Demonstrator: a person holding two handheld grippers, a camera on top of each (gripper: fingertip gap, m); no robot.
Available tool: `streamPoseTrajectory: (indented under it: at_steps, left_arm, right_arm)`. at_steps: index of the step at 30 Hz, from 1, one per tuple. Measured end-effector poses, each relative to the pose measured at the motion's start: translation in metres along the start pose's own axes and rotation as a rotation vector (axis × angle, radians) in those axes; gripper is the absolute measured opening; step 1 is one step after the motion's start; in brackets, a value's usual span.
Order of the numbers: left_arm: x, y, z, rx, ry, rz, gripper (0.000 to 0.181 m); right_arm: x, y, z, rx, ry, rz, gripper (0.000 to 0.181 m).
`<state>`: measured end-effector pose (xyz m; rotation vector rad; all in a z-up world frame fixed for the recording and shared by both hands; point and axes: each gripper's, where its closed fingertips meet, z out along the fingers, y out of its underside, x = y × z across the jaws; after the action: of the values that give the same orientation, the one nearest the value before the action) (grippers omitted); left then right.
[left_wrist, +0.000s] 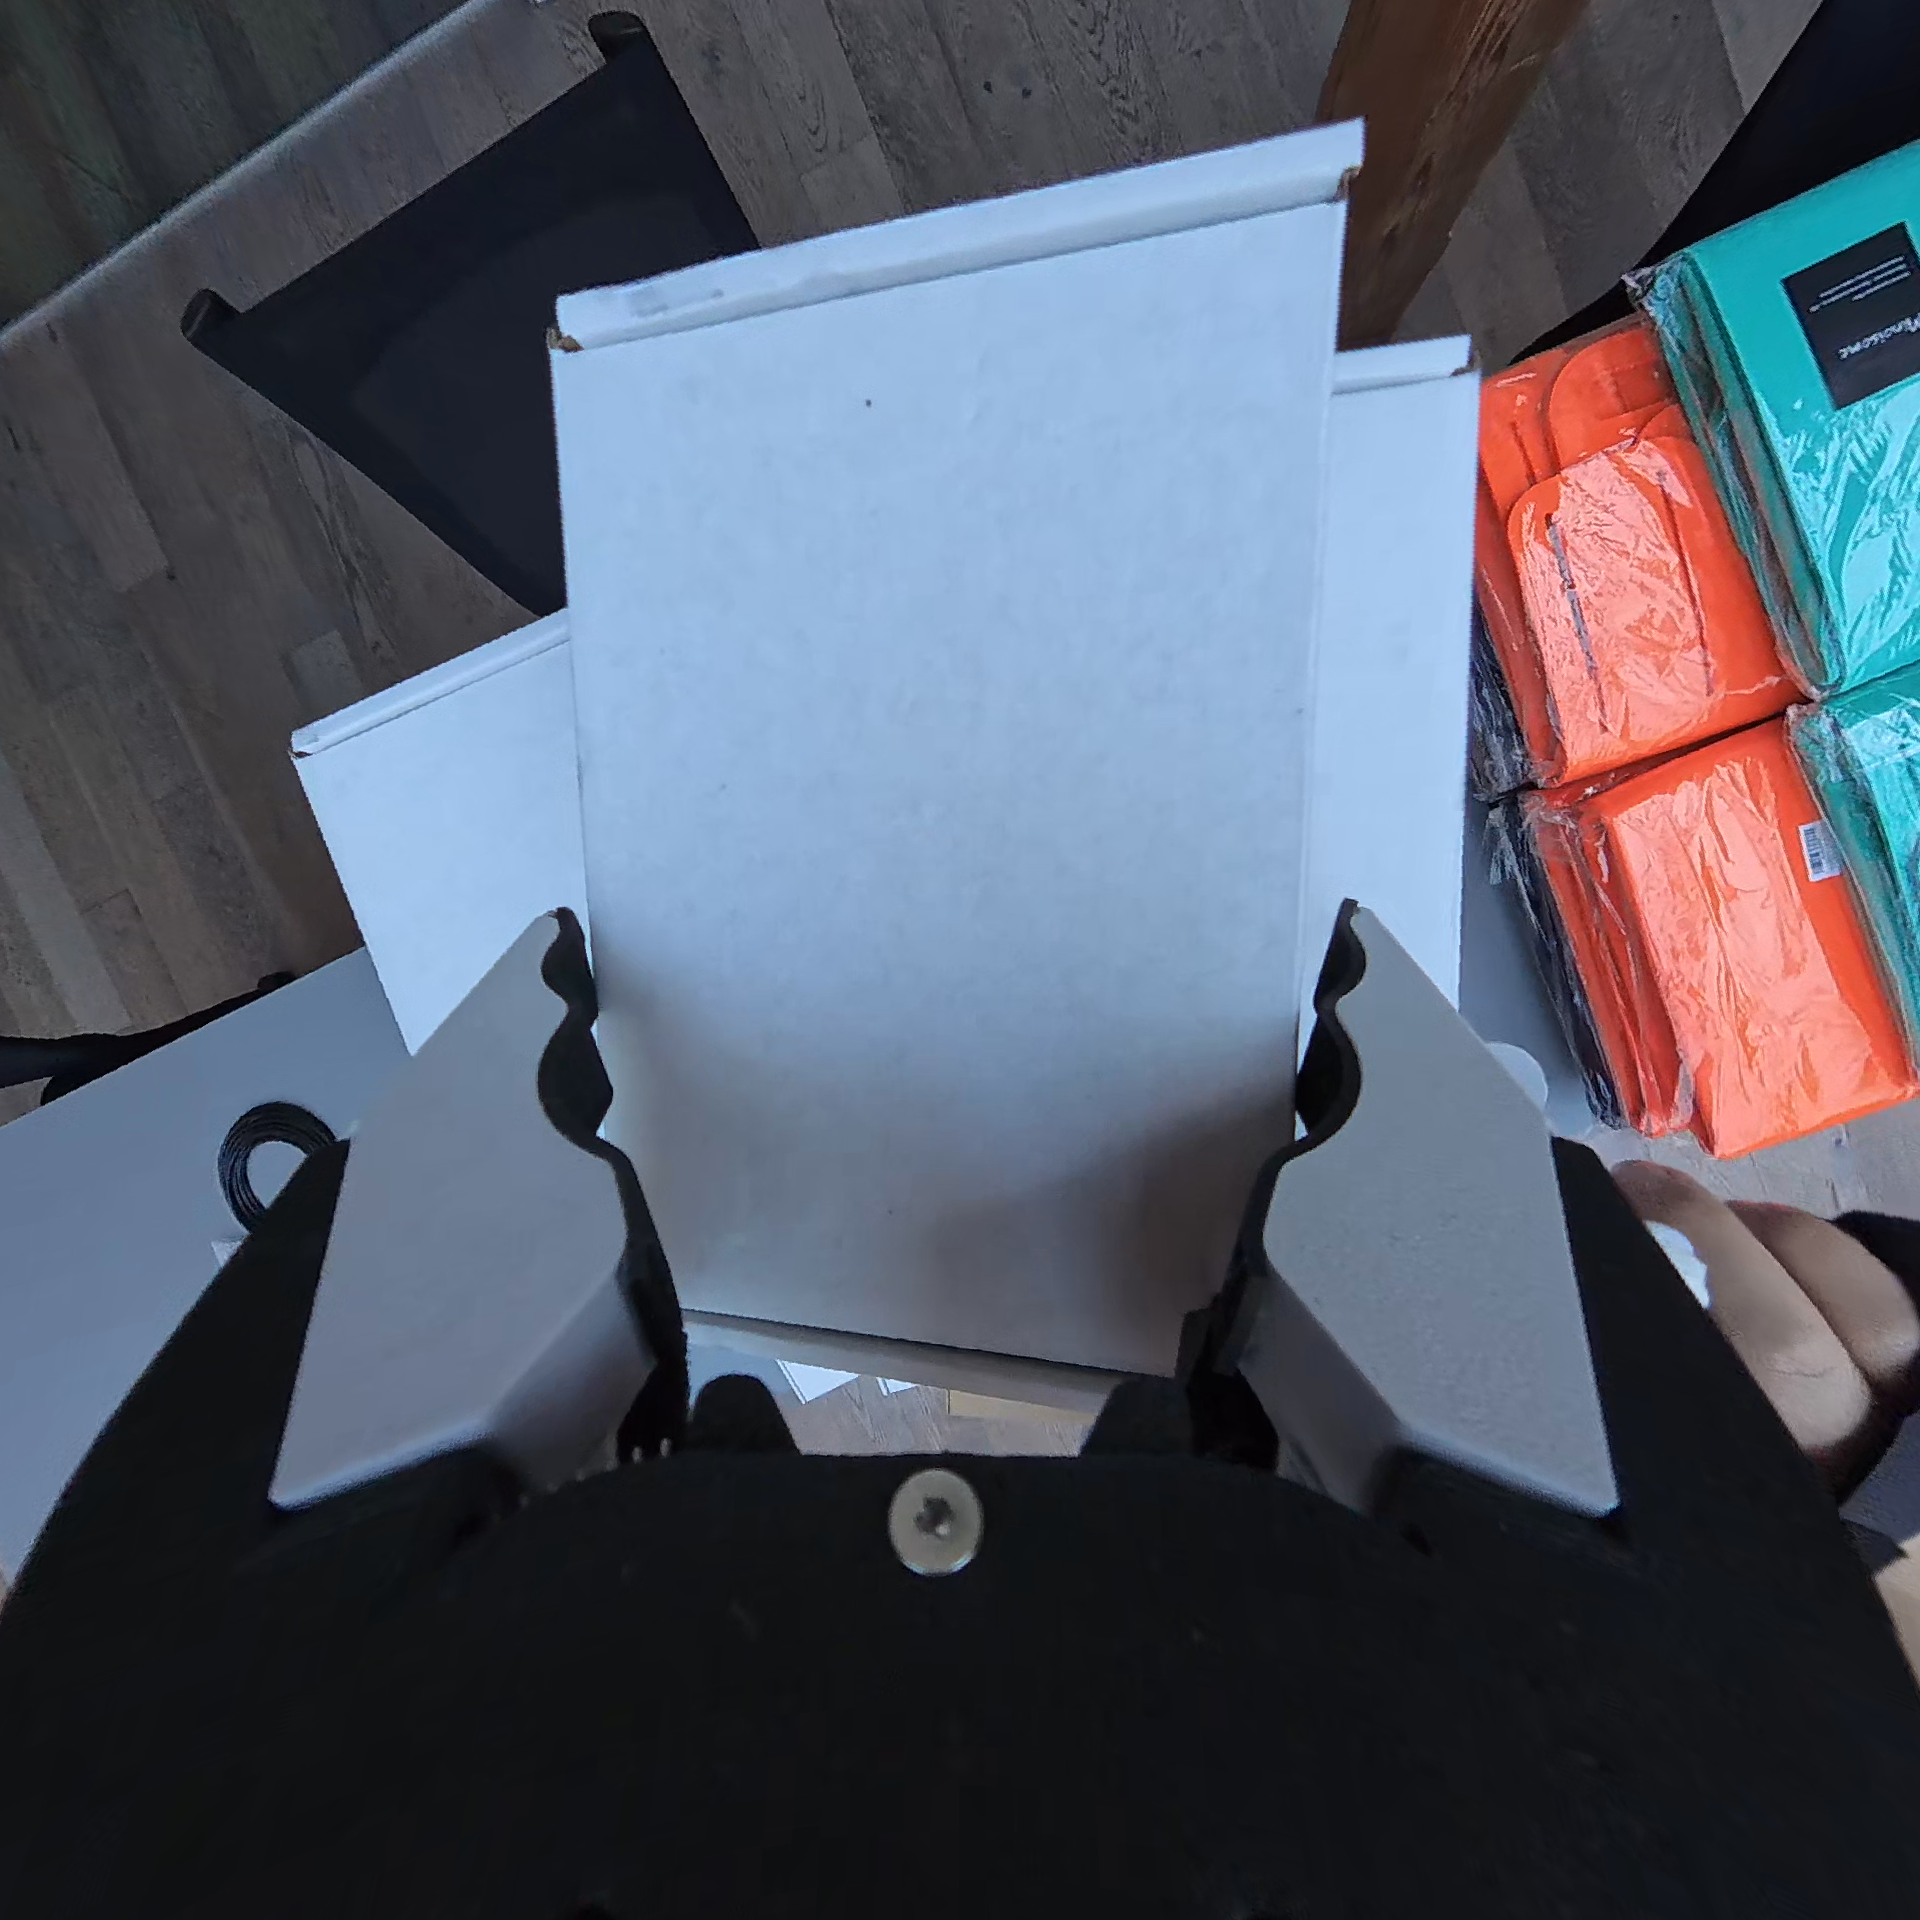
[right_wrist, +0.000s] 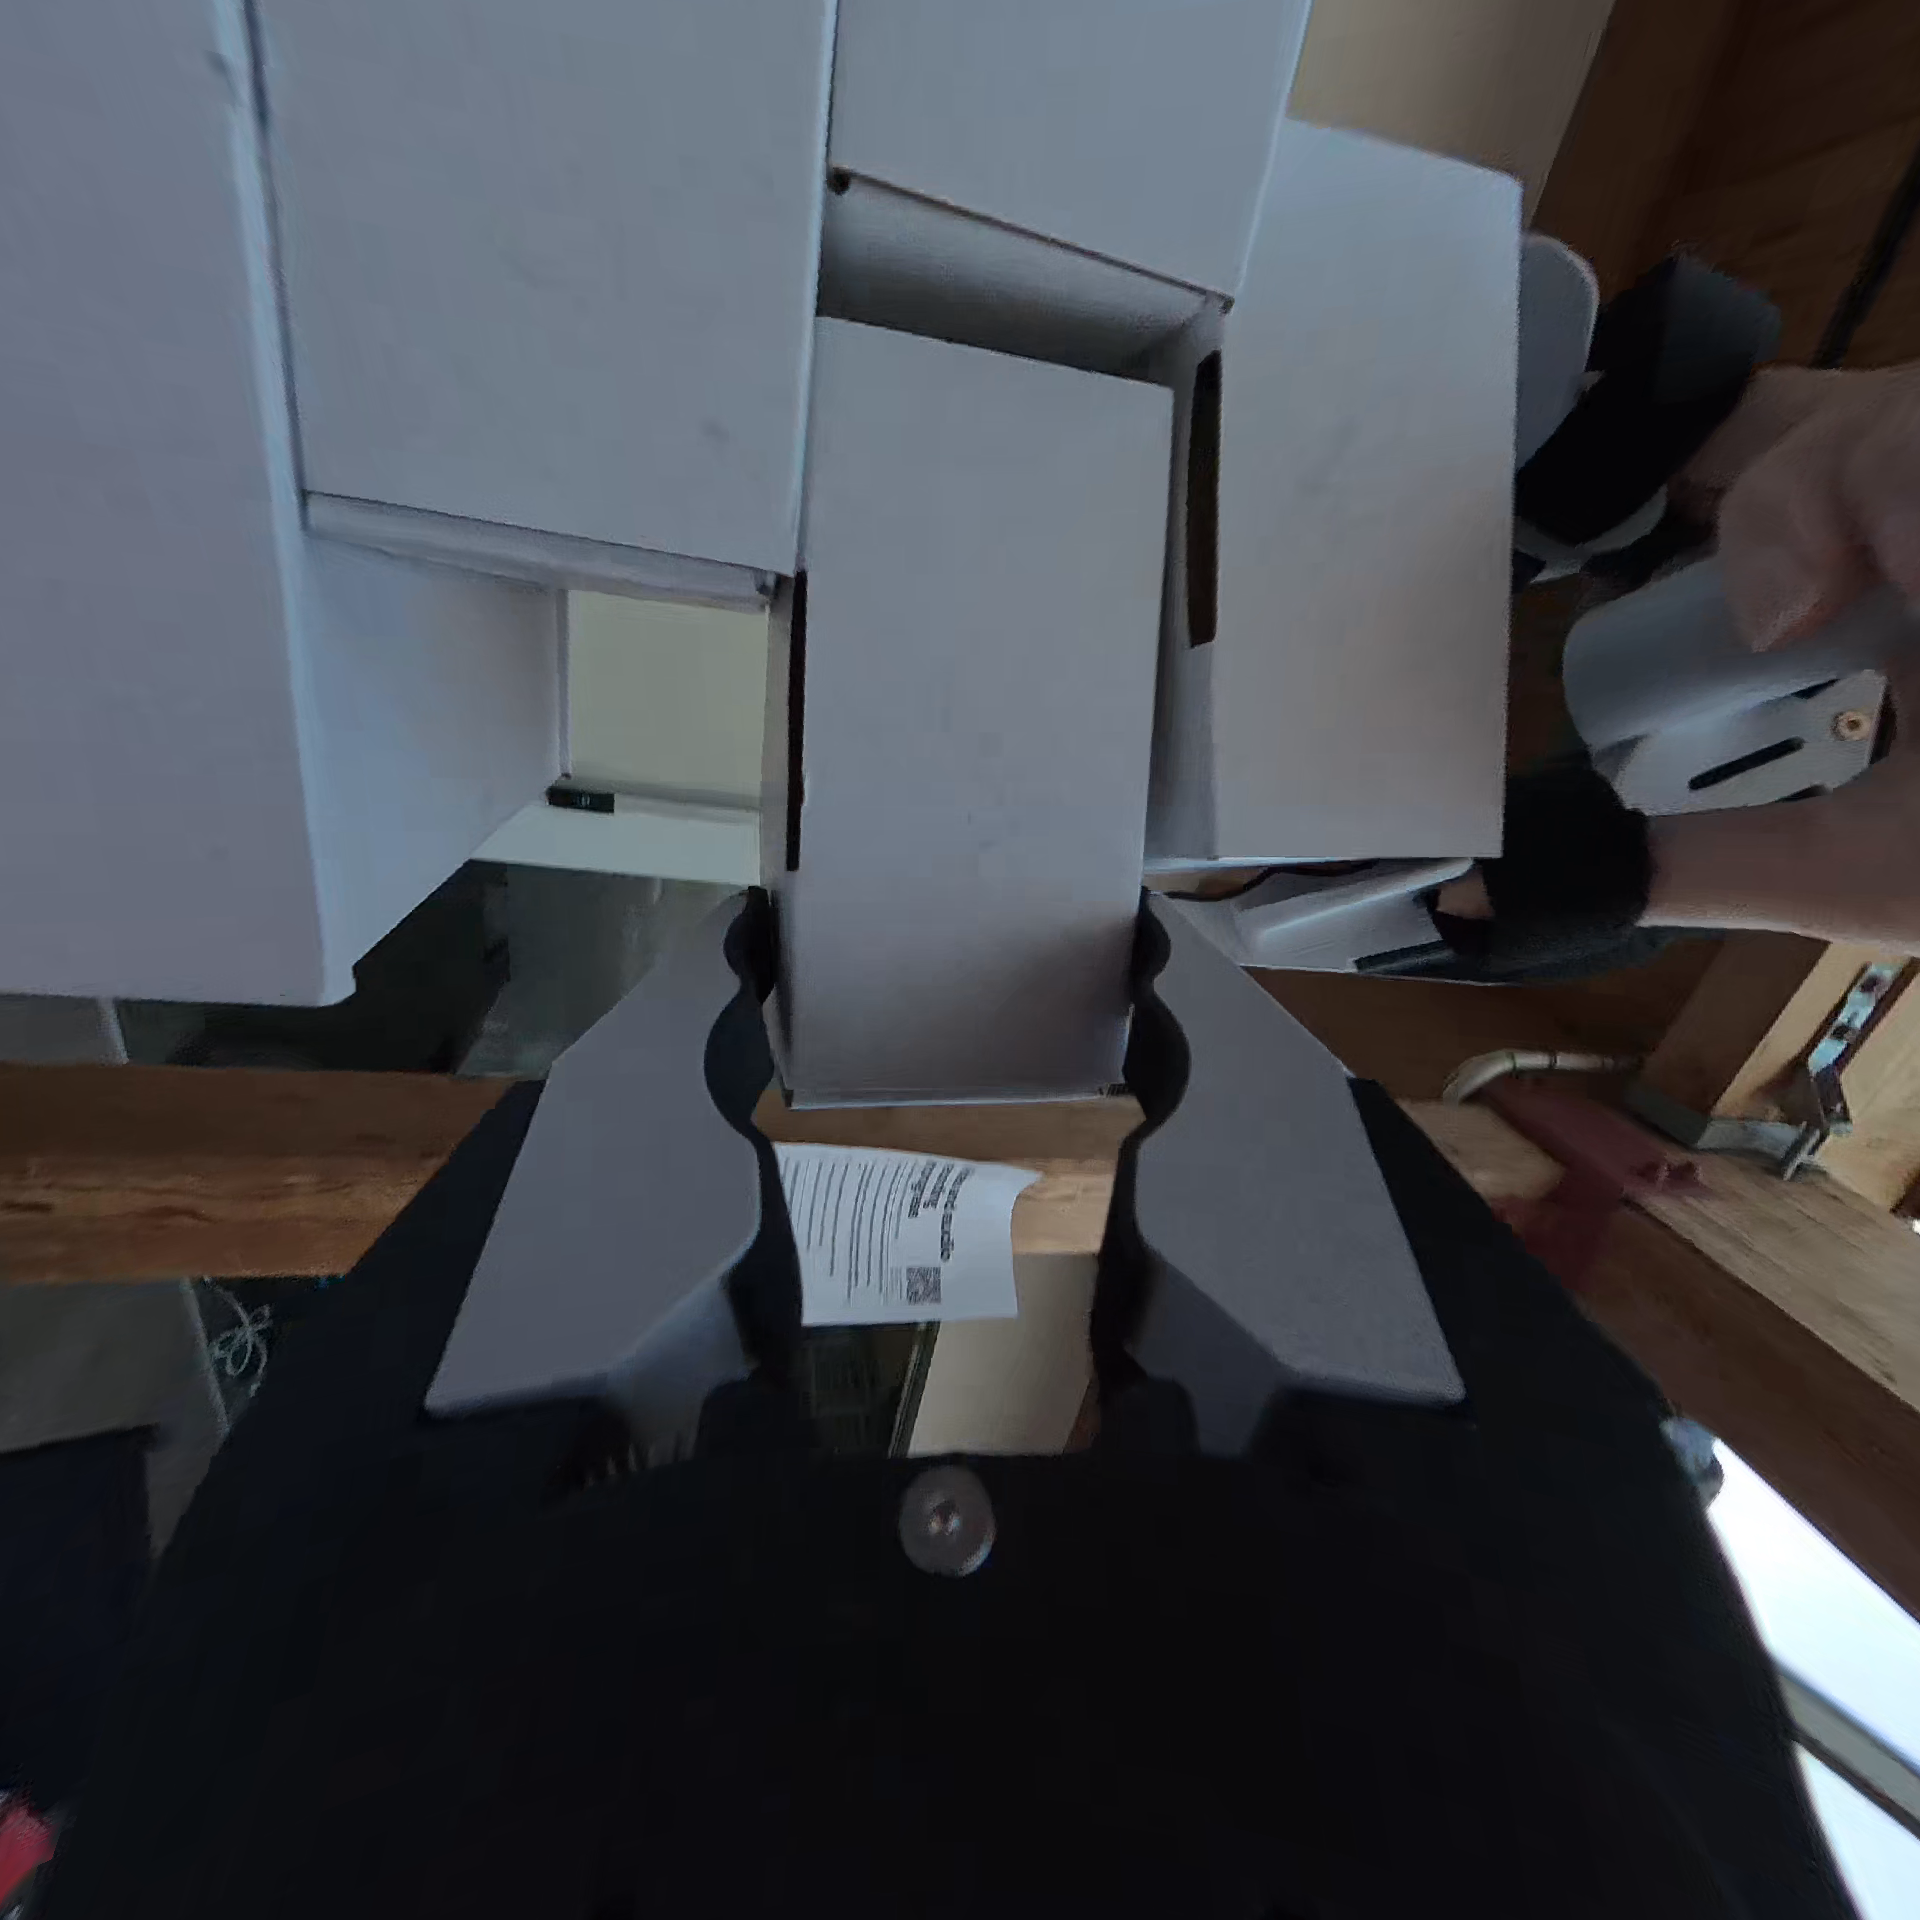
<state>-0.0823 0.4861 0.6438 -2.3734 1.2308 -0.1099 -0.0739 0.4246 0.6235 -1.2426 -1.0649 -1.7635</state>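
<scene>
White cardboard box (left_wrist: 935, 748), flat matte panels with folded flaps, held up over grey table (left_wrist: 125, 1174); left gripper (left_wrist: 951, 997) spread wide, wavy black pads pressed on both side edges of broad panel. Right gripper (right_wrist: 951, 987) narrower, clamping narrow flap (right_wrist: 977, 675) of same box. Shrink-wrapped orange packs (left_wrist: 1683, 831) and teal packs (left_wrist: 1829, 436), crinkly film, right on table. Printed paper sheet (right_wrist: 904, 1236) on wooden beam (right_wrist: 208, 1164).

**Two wrist cameras, one white box**

The left wrist view looks steeply down, very close on the white cardboard box (left_wrist: 935, 748), with the grey table (left_wrist: 125, 1195) and wood floor (left_wrist: 135, 582) beyond it. The right wrist view looks upward from beneath the same box (right_wrist: 966, 707), equally close, toward wooden beams (right_wrist: 208, 1164). Both views share that box; the right view also shows the other gripper (right_wrist: 1725, 707) beside it.
</scene>
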Motion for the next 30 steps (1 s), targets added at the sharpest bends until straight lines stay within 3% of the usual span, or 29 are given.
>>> streamPoseTrajectory:
  at_steps: [4, 18, 30]
  left_arm:
    - [0.004, -0.001, -0.001, 0.003, 0.009, 0.009, 0.135]
    - [0.005, 0.000, -0.004, 0.007, 0.045, 0.004, 0.135]
    - [0.005, -0.003, -0.005, 0.021, 0.071, -0.010, 0.135]
  right_arm:
    - [-0.002, 0.000, 0.003, -0.031, -0.014, 0.071, 0.065]
    - [-0.004, -0.004, -0.008, 0.326, 0.031, 0.268, 0.064]
    - [-0.006, 0.004, -0.008, 0.430, 0.054, 0.238, 0.065]
